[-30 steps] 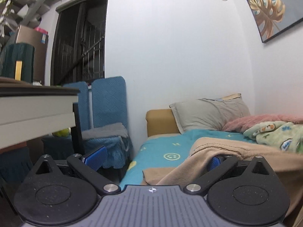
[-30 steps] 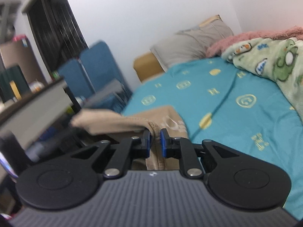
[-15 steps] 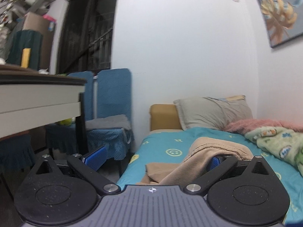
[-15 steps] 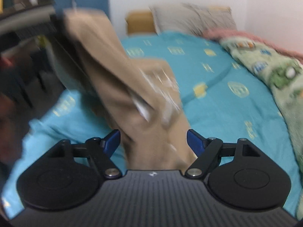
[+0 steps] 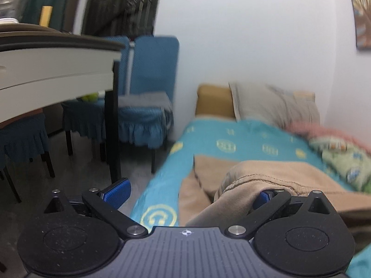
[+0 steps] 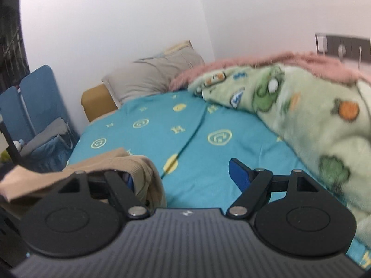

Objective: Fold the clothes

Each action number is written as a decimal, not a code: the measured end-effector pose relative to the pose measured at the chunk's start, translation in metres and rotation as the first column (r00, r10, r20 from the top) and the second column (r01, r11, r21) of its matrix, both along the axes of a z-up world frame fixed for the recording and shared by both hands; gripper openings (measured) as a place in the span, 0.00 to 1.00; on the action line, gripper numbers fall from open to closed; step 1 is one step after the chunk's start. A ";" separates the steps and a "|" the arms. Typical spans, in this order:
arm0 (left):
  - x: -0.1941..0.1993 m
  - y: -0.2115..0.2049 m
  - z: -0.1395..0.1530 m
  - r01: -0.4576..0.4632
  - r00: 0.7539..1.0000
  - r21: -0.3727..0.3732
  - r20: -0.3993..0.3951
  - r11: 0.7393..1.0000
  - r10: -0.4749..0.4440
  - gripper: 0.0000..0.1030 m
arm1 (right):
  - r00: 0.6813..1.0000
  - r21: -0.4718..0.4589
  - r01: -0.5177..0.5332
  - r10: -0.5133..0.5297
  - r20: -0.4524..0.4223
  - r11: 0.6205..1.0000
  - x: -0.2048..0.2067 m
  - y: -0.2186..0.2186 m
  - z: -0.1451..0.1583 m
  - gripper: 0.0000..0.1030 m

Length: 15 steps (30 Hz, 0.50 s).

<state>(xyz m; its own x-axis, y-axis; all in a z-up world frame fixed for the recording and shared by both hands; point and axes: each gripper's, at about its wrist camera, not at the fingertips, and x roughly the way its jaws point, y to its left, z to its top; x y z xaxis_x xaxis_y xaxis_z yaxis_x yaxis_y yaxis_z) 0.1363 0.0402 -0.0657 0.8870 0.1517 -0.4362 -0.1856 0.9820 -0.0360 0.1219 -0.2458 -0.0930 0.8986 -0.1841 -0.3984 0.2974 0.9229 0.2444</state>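
Since half a second ago the right gripper [image 6: 183, 176] has swung away from the lifted cloth, and the tan garment [image 5: 266, 173] now droops over its left finger instead of hanging in front of it.

Left to right in the left wrist view: a table [image 5: 58, 69], blue chairs [image 5: 148, 106], then the bed [image 5: 231, 136] with the garment bunched at its near edge. The left gripper [image 5: 192, 193] stands wide open; cloth is draped over its right finger (caught rather than pinched, by the look of it).

In the right wrist view the right gripper is likewise spread wide and clamps nothing, the garment lying across its left side, with a green blanket [image 6: 313, 115] far right.

I judge this a regrasp between folds. Next, each gripper probably needs to shake free, find a hem or corner, and close on it before the cloth is spread flat.
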 end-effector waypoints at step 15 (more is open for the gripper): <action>-0.024 -0.075 -0.065 0.398 0.917 0.452 -0.234 0.798 -0.324 1.00 | 0.994 0.095 -0.098 0.103 -0.047 0.991 0.008 0.002 -0.004 0.76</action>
